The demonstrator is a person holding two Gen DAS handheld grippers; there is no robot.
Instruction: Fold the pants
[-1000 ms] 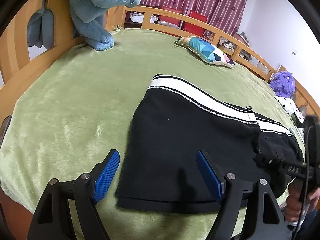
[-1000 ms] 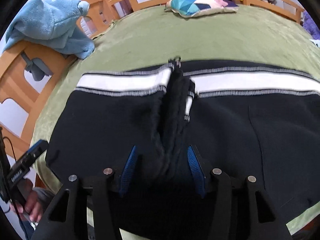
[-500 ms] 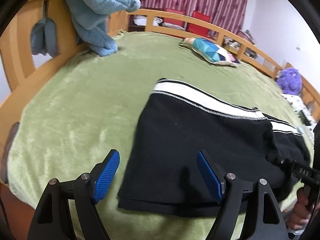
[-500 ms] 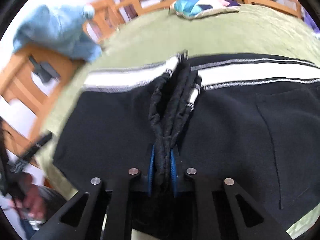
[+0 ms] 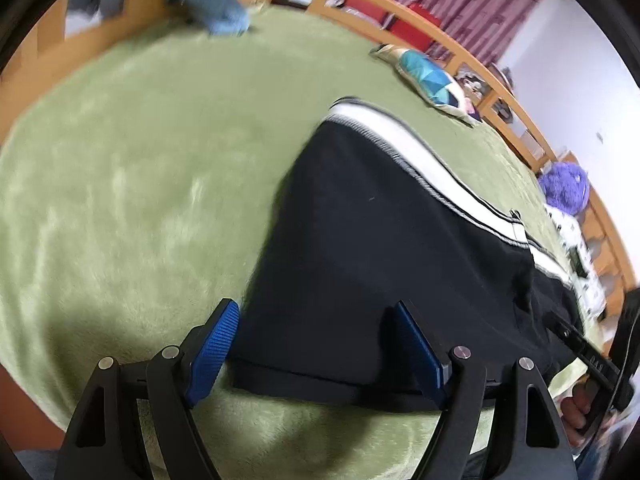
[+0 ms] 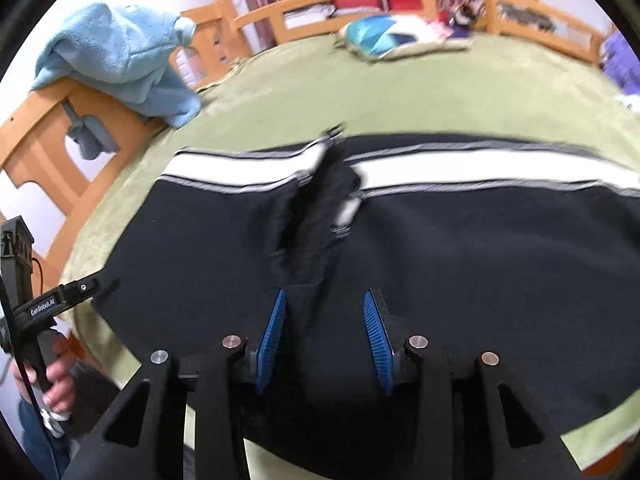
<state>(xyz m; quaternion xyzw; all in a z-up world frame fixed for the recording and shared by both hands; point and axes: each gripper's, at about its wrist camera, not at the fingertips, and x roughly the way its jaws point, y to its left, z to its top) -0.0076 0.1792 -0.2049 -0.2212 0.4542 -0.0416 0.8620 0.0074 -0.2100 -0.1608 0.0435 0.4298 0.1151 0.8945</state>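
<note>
Blue blanket [image 6: 120, 60] on wooden rail [image 6: 48, 128] — patterned pillow [image 6: 384, 36] beyond

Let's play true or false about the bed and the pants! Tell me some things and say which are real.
1. The black pants lie on a green blanket. True.
2. The pants have a red stripe. False: the stripe is white.
3. A light blue fleece hangs over the wooden bed rail. True.
4. The left hand-held gripper is clamped shut. False: its jaws stand wide open, over the pants' corner.
5. The patterned pillow lies on top of the pants. False: it lies apart, near the far rail.
</note>
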